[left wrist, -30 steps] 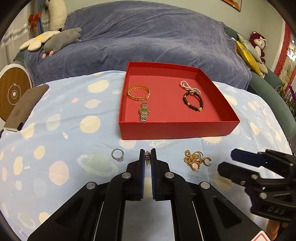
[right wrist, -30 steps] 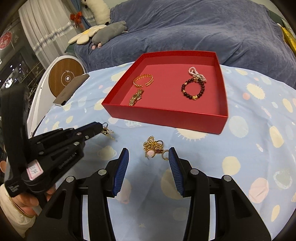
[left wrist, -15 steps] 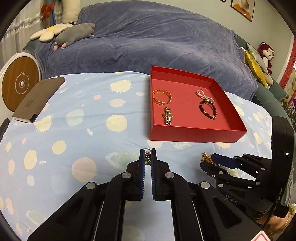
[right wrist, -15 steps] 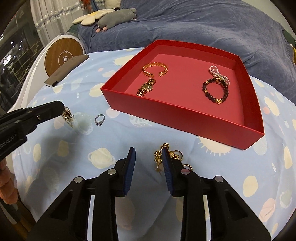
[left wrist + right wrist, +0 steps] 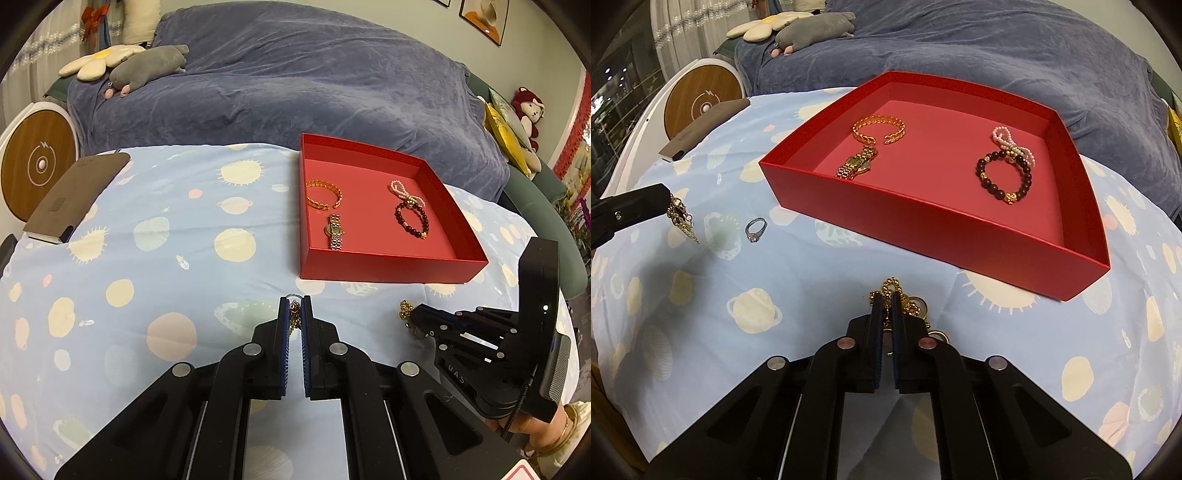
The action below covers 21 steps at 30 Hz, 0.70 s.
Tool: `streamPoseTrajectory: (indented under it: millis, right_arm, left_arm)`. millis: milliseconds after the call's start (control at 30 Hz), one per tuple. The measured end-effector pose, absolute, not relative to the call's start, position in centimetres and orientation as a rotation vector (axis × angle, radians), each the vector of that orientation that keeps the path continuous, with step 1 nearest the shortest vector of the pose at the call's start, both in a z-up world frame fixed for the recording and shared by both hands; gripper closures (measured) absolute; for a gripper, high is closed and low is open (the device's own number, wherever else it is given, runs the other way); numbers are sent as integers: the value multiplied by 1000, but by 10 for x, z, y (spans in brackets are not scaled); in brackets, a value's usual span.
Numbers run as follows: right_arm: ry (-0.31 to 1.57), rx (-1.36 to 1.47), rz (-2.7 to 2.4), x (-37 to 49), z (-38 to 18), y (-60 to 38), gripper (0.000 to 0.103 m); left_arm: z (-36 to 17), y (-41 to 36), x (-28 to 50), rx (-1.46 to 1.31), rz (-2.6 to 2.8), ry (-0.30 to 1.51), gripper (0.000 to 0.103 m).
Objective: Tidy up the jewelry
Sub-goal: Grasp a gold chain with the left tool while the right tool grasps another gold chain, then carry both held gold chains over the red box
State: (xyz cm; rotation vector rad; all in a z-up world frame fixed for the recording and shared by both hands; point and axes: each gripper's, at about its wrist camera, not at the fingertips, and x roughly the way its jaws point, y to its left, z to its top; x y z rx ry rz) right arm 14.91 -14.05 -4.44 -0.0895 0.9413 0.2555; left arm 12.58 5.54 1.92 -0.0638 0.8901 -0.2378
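My left tongs [image 5: 294,308] are clamped tight on a small gold dangling earring [image 5: 680,218], which hangs from the tips above the planet-print cloth on the bench [image 5: 166,258]. My right tongs [image 5: 886,301] have just been closing and now pinch a tangled gold chain cluster [image 5: 895,286]; the chain sits between the pads, part of it spilling out past the tips near the front wall of the red box. I cannot tell whether the cluster rests on the cloth. A silver ring [image 5: 755,229] lies on the cloth between the 2 tongs, apart from both. The red box [image 5: 388,264] sits farther back on the bench and holds 4 pieces: a gold cuff bangle [image 5: 325,194], a gold watch [image 5: 335,230] just in front of it, a pink pearl bracelet [image 5: 400,190] and a dark beaded bracelet [image 5: 413,219] touching it.
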Motion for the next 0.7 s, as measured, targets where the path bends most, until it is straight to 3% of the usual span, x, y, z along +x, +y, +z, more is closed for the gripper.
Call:
streamPoseTrajectory:
  millis: [400,700]
  right_arm:
    - [732,69,246,130,45,-188,100]
    - [674,126,204,131,73,-218,100]
  left_arm:
    - [34,45,127,-65,-244,859,99]
    - [54,26,131,-75,-264,831,99]
